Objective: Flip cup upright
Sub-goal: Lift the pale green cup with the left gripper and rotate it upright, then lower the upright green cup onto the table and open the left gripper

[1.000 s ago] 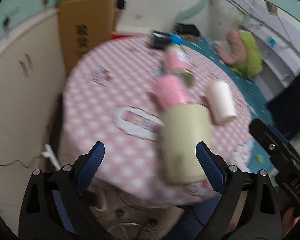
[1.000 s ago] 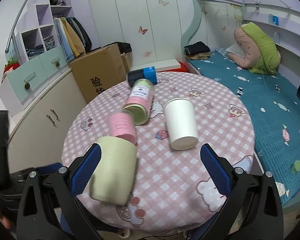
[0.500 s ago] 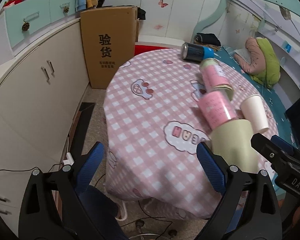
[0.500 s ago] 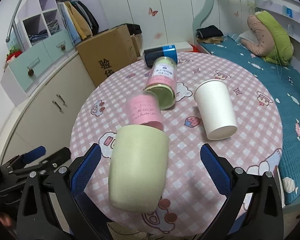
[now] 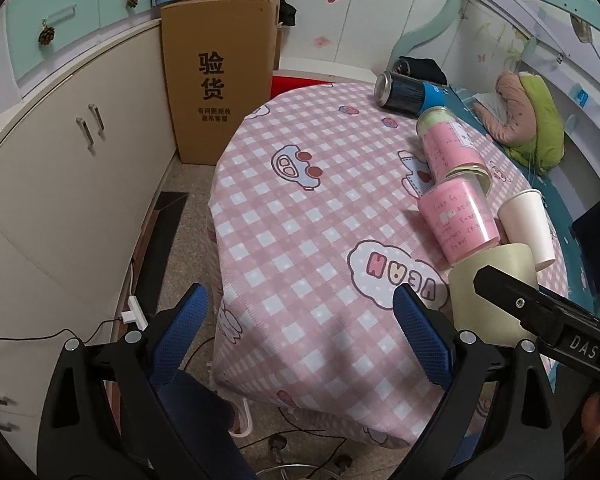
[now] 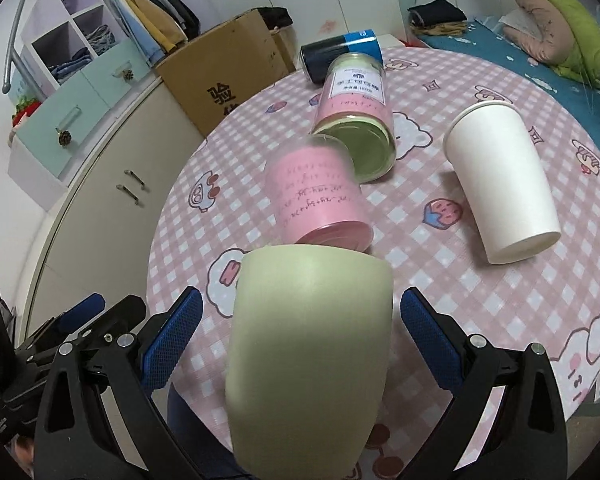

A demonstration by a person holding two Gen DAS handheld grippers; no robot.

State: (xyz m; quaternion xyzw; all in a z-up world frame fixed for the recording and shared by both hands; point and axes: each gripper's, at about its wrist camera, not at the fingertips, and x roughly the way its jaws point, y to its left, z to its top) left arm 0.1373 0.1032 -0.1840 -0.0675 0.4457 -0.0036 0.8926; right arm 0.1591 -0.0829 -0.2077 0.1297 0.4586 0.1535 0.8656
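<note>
A round desk (image 6: 480,280) under a pink checked cloth with cartoon prints fills both views. Beside it, at about 10 o'clock in the right wrist view, stand cream cabinets (image 5: 60,152), with a tall cardboard box (image 5: 220,80) printed in black characters leaning against them. A bed with a teal sheet (image 6: 540,48) runs past the desk at 1 o'clock and carries a pink and green plush pillow (image 6: 560,20).

The pale green cup (image 6: 308,344) is the largest thing on the desk. It lies at the near edge, at 6 o'clock in the right wrist view, between the blue pads of the right hand-held gripper (image 6: 300,336). That gripper is spread wide; whether its pads touch the cup's sides I cannot tell. Which end of the cup is the mouth is not clear from here.

A white paper cup (image 6: 504,184) lies on its side at 3 o'clock, apart from the others. A pink-labelled jar (image 6: 320,196) lies just past the green cup, seemingly touching its far end. A second pink jar with a green lid (image 6: 356,112) lies beyond it, and a dark can with a blue band (image 6: 340,56) lies farthest, at 12 o'clock.

The left hand-held gripper (image 5: 300,340) hangs over the desk's near edge, jaws apart and grasping nothing, with the green cup at 3 o'clock.
</note>
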